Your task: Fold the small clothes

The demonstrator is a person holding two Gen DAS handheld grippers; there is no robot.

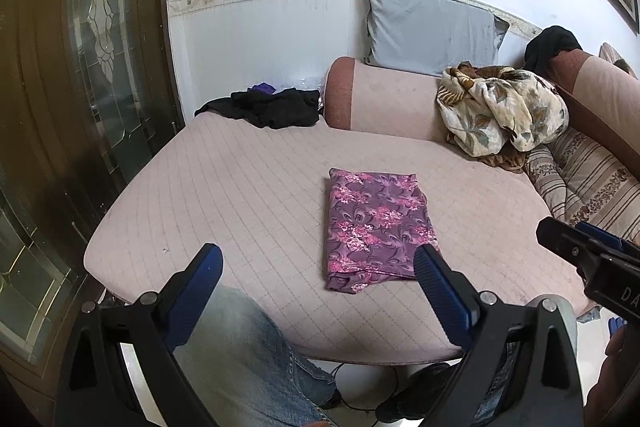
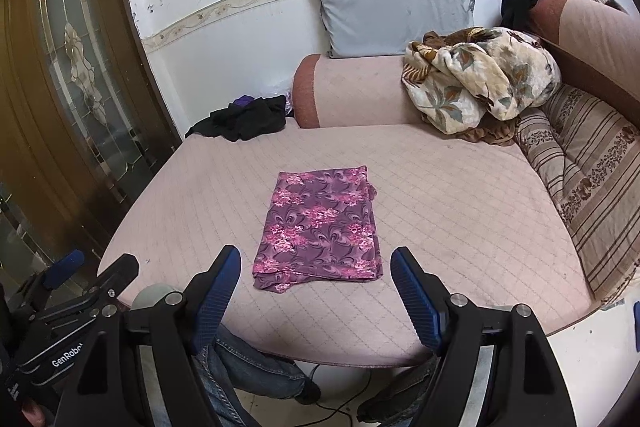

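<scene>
A purple flowered cloth [image 1: 376, 227] is lying folded into a flat rectangle near the middle of the pink quilted sofa seat [image 1: 240, 187], close to its front edge. The left gripper [image 1: 320, 263] is hanging above that front edge with its blue fingers [image 1: 208, 267] spread wide and nothing between them; its right finger is overlapping the near corner of the cloth in this view, but I cannot tell if it is touching. The right gripper [image 2: 316, 267] is also standing with its fingers [image 2: 408, 279] spread apart and empty, just before the near edge of the cloth.

The left wrist view is showing the right gripper from the side at the right border. The right wrist view is showing the left gripper [image 2: 80, 271] at its lower left. Both views are showing a person's knee in jeans [image 1: 248, 347] under the grippers, a black garment [image 2: 244, 121] at the far left of the seat, a grey pillow [image 2: 392, 11] and a flowered blanket [image 2: 480, 79].
</scene>
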